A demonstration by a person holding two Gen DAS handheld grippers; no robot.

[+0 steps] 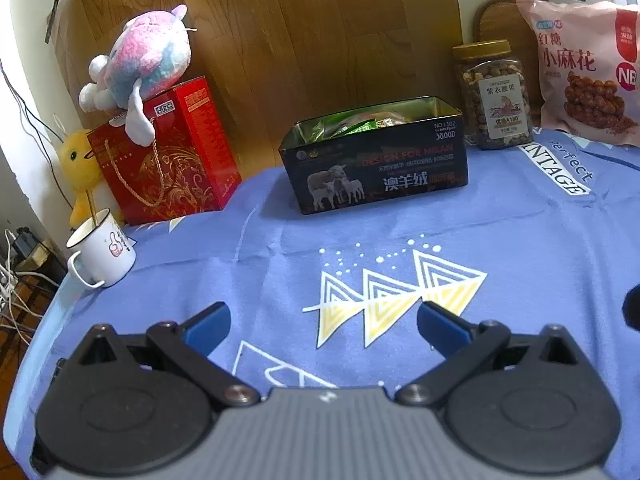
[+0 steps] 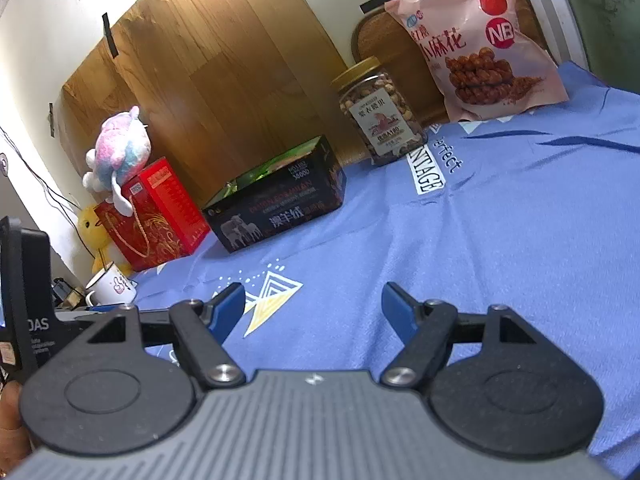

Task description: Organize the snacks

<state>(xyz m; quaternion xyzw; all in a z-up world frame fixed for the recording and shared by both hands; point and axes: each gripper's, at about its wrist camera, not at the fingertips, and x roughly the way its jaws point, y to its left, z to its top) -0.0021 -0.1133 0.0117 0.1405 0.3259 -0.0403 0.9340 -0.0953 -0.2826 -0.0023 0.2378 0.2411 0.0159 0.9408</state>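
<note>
Tin (image 1: 376,168) upright, mouth up, long side facing left claw (image 1: 323,322), both claws (image 2: 313,305) spread, empty

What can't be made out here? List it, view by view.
- Tin box contents: both views, the walls hide all but green wrapper tops.
- Pink snack bag: left view, cut off by the right edge.
- Yellow duck toy: both views, half hidden behind the red gift box.
- Jar label: small print unreadable.

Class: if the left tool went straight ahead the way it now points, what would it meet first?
Probably the black tin. The left tool is open over bare blue cloth, and the tin stands nearly dead ahead; depth is hard to judge.
</note>
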